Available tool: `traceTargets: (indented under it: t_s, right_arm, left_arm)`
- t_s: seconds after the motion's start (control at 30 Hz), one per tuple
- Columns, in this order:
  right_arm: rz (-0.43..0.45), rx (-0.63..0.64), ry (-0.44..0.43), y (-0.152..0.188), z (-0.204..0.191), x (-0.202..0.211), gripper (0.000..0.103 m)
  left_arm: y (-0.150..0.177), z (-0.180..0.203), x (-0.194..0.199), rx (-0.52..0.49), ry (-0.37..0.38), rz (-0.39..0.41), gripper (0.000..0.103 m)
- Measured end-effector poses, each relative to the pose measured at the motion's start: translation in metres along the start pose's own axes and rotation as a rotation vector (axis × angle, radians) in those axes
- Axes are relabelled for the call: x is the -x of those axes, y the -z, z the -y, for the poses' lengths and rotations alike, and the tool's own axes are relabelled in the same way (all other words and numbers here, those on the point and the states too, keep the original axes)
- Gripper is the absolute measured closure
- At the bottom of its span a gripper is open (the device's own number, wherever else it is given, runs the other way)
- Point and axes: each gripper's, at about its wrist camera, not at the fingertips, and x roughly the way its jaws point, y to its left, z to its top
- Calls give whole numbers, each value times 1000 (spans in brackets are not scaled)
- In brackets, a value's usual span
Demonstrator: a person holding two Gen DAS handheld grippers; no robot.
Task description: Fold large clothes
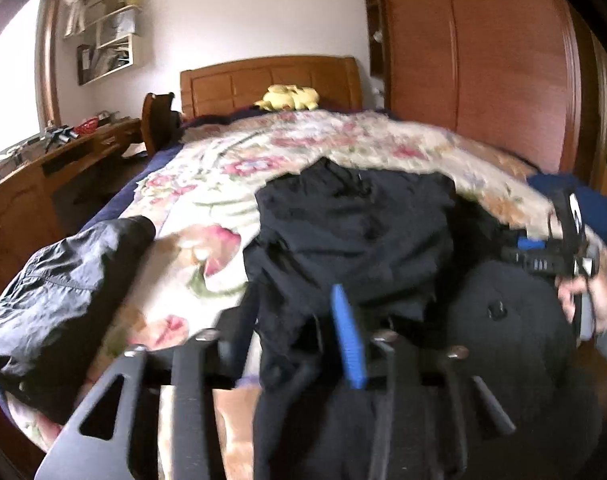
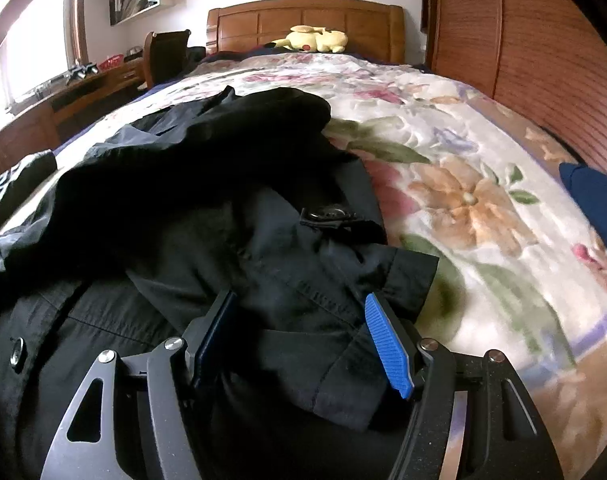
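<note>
Between the spread jaws of the right gripper, a cuffed fold of the black garment is seen unpinched on the bed; the left gripper is likewise parted over it, farther left.

Daylight glares from the window at far left; left view is motion-blurred, perhaps shaken; fisheye edges bend and darken.
</note>
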Motion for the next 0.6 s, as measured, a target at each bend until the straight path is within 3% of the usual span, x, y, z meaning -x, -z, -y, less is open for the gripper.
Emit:
traceTargets:
  t_s: [0.07,0.1,0.37,0.6]
  right_arm:
    - [6,-1,3,0,0,0,35]
    - [10,5,10,1,-1,0,35]
    - [20,21,31,4,-6,1,35]
    - [24,20,28,5,-5,3,35]
  left_arm:
    - [-8,-8,-7,20,-8,-6,39]
    - [-11,-10,-11,17,-12,-11,37]
    - [-20,-15,-75,-24,-34,-145,37]
    - [18,1,-97,-138,-52,-280,37]
